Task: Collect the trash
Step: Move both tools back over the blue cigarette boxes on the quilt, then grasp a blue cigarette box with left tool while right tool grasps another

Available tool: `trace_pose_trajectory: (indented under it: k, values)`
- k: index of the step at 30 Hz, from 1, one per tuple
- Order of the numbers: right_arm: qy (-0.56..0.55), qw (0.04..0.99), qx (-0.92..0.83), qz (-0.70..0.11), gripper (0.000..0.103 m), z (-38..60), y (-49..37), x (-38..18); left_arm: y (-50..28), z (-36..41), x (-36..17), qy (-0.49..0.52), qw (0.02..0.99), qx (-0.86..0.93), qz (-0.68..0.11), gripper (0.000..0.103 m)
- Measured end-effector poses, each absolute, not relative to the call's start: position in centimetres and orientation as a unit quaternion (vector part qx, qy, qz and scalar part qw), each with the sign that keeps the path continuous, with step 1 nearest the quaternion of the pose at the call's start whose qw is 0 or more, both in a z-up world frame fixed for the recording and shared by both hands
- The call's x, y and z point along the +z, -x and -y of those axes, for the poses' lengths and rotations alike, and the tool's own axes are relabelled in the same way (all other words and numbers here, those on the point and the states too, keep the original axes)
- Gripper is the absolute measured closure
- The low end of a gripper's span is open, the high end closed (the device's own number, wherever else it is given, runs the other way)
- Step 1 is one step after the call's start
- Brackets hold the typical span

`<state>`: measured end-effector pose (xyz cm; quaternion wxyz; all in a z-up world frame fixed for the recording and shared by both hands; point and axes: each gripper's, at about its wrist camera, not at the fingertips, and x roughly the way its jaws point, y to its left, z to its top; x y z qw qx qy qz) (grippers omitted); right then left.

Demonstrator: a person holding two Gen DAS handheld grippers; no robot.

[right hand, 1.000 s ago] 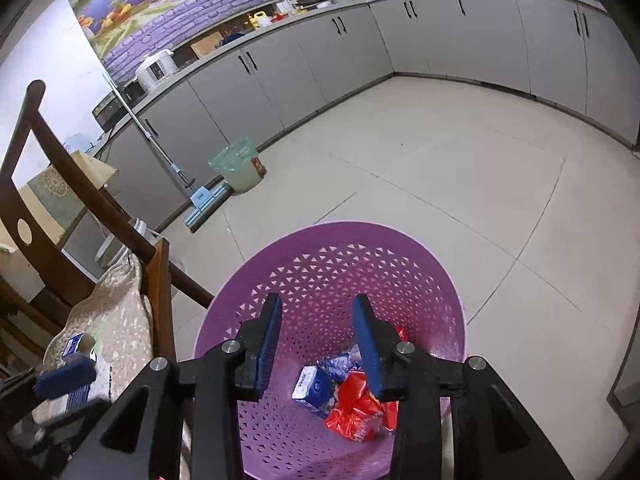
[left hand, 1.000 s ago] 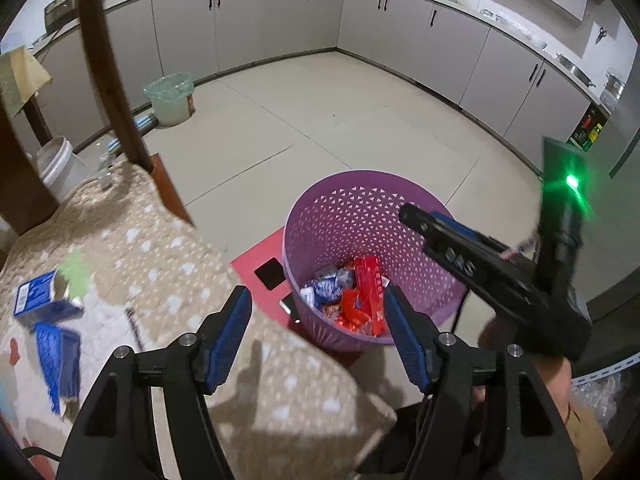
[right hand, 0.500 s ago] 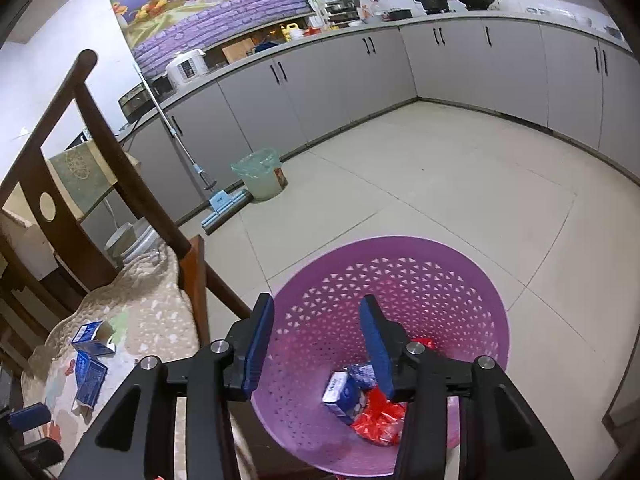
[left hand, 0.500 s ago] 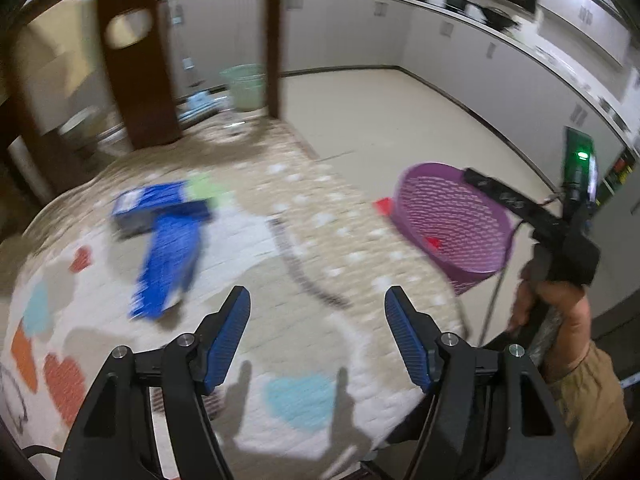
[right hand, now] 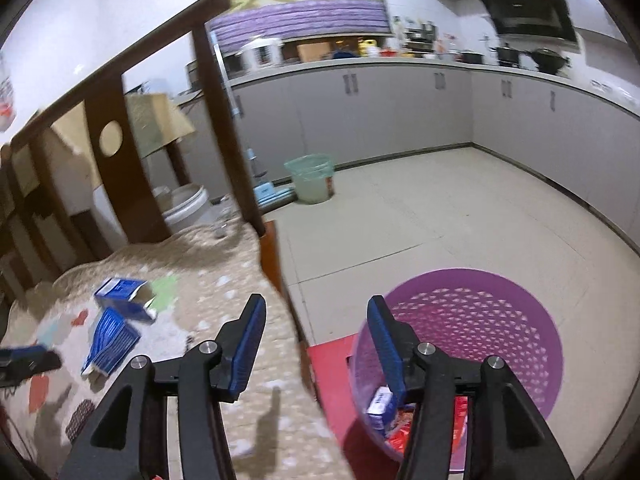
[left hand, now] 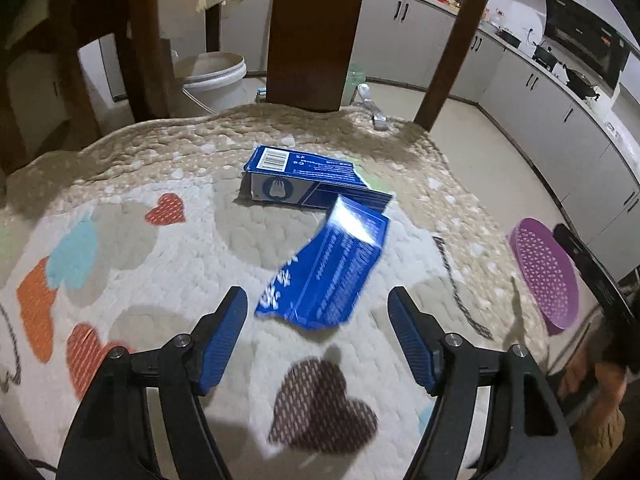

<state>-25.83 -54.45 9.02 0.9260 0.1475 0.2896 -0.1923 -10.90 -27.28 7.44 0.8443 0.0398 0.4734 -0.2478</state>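
The purple basket [right hand: 472,320] stands on the floor beside a red mat [right hand: 332,376], just off the edge of the cushioned chair seat [left hand: 160,248]. Inside it lie a small blue-and-white carton [right hand: 380,402] and red wrappers [right hand: 404,426], seen through the lattice wall. Farther off, near the cabinets, a pale green bin [right hand: 311,178] stands on the floor, its contents impossible to make out, and a white bucket [left hand: 214,76] sits behind the chair.

The left gripper [left hand: 316,324] hovers over the seat with its jaws wide apart and nothing between them. Just ahead of it lies a flattened blue carton [left hand: 326,276], and beyond that, touching it, a second blue box [left hand: 300,178] with a barcode on its top face. The right gripper [right hand: 316,340] hangs above the seat edge, its jaws also wide and empty.

Only the left wrist view shows the barcode and the heart patterns on the seat cover; there the basket is just a purple sliver at the right edge. Only the right wrist view shows the basket's contents, the red mat, a mop [right hand: 256,184] and a mural on the far wall.

The seat cover is beige and white, quilted. The room is a kitchen with grey cabinets [right hand: 400,112], a light tiled floor [right hand: 460,208] and a dark wooden chair back [left hand: 312,32].
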Motion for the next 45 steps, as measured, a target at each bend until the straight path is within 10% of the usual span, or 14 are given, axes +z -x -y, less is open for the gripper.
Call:
trace_pose_trajectory:
  k: [31,45]
  values:
    - [-0.185,0.917,-0.13,-0.329,0.043,53.5,23.6,7.3,-6.5,37.0,4.3,-0.072,0.766,-0.309,-0.559,0.03]
    - [-0.206,0.91,-0.054,-0.356,0.043,51.3,21.2,6.3,-0.7,29.6,4.4,-0.012,0.698,-0.399,-0.594,0.03]
